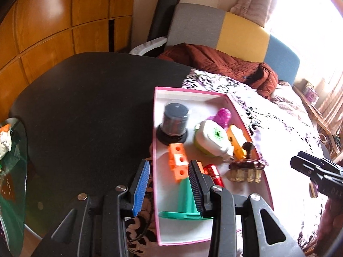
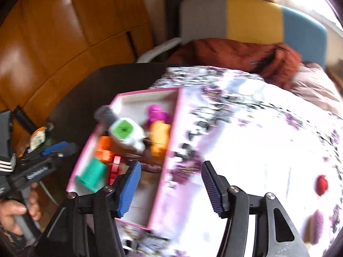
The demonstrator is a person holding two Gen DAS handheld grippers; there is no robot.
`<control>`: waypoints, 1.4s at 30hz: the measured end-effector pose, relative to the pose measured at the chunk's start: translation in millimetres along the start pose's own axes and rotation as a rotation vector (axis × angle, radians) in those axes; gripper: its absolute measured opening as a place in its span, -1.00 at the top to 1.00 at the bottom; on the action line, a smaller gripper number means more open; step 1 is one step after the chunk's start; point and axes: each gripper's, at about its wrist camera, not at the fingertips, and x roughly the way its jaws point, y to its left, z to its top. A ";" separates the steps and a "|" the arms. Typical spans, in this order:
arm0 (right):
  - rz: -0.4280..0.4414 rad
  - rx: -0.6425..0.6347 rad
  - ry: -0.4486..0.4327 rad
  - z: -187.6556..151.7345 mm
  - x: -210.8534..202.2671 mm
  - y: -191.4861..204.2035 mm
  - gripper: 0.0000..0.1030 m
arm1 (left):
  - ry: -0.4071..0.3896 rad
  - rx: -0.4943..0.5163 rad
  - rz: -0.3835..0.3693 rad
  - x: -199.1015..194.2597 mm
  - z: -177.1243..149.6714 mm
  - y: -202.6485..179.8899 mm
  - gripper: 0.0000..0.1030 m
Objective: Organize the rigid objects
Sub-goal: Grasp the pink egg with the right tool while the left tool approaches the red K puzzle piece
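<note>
A pink box (image 1: 188, 91) with a white inside holds a black jar (image 1: 174, 120), a green-and-white tape dispenser (image 1: 212, 139), orange cubes (image 1: 179, 162), a brown hair claw (image 1: 246, 167) and a teal plastic piece (image 1: 185, 199). My left gripper (image 1: 168, 171) straddles the box's left wall, blue pad outside and black pad inside beside the teal piece, with a gap showing between the pads. My right gripper (image 2: 171, 184) stands open and empty over the box's right wall (image 2: 171, 150) and the flowered cloth. It also shows at the right edge of the left wrist view as right gripper (image 1: 317, 171).
The box sits on a flowered tablecloth (image 2: 246, 128) over a black round table (image 1: 85, 107). A small red object (image 2: 322, 185) lies on the cloth at the right. A rust-red jacket (image 1: 214, 62) lies on a chair behind. A glass side table (image 1: 12, 171) stands at the left.
</note>
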 end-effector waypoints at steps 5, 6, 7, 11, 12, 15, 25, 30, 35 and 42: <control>-0.157 0.127 0.017 -12.6 -18.9 -72.8 -0.30 | 0.004 0.049 -0.033 0.0 2.3 -22.1 0.27; -0.190 0.151 0.023 -13.9 -22.0 -85.8 -0.31 | 0.006 0.060 -0.040 0.1 2.6 -27.6 0.27; -0.223 0.176 0.031 -17.1 -25.9 -99.3 -0.32 | 0.007 0.071 -0.047 0.2 2.6 -32.4 0.27; -0.335 0.263 0.093 -30.6 -39.9 -152.8 -0.47 | 0.010 0.112 -0.077 -0.6 2.3 -52.5 0.27; -0.355 0.286 0.114 -34.5 -42.6 -165.5 -0.47 | 0.011 0.124 -0.086 -0.8 2.9 -58.4 0.27; -0.380 0.347 0.198 -44.0 -44.9 -203.7 -0.48 | 0.010 0.157 -0.116 -2.4 4.5 -74.9 0.27; -0.361 0.401 0.419 -71.4 -10.7 -245.0 -0.12 | 0.019 0.279 -0.211 -3.5 2.8 -136.0 0.27; -0.418 0.370 0.385 -68.3 -15.8 -240.0 0.14 | 0.040 0.335 -0.233 -0.5 -4.2 -161.3 0.27; -0.482 0.459 0.274 -70.2 -36.3 -256.0 0.14 | 0.057 0.376 -0.247 3.3 -11.1 -178.0 0.27; -0.559 0.593 0.146 -73.4 -57.8 -283.1 0.14 | 0.081 0.421 -0.259 11.6 -16.7 -200.0 0.27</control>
